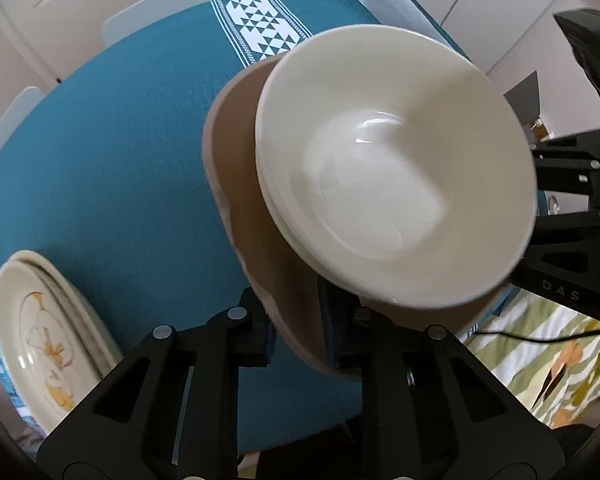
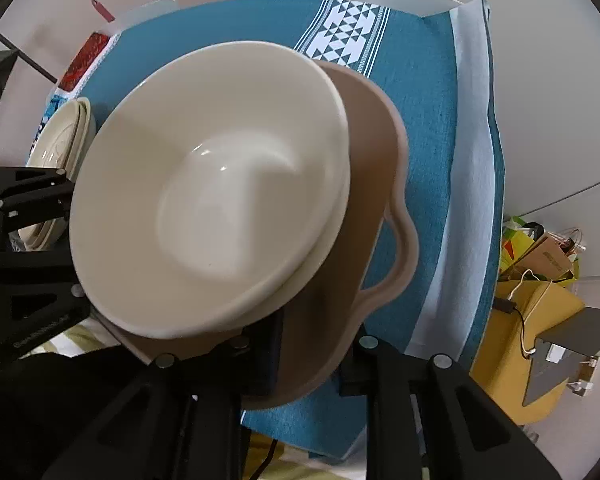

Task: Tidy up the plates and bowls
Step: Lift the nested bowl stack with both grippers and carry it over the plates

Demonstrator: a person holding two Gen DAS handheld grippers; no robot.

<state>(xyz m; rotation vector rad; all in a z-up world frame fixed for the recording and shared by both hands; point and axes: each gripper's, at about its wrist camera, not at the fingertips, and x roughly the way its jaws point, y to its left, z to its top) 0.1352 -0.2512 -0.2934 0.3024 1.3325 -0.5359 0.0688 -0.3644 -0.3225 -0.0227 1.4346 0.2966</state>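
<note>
A brown dish with lobed handles (image 1: pixel 236 184) (image 2: pixel 380 184) sits over the teal tablecloth and carries two stacked cream bowls (image 1: pixel 396 168) (image 2: pixel 208 192). My left gripper (image 1: pixel 296 340) is shut on the dish's near rim, one finger inside and one outside. My right gripper (image 2: pixel 314 360) is shut on the opposite rim in the same way. Each gripper also shows in the other's view: the right gripper (image 1: pixel 572 216) at the far right edge, the left gripper (image 2: pixel 28 240) at the far left edge. Whether the dish rests on the cloth I cannot tell.
Cream plates with a yellow floral print (image 1: pixel 40 332) (image 2: pixel 64 148) are stacked at the table's left side. The teal cloth (image 1: pixel 120 160) has a white patterned band (image 2: pixel 348 28). White chair backs (image 1: pixel 160 12) stand behind. Bags and a cable (image 2: pixel 540 280) lie on the floor at right.
</note>
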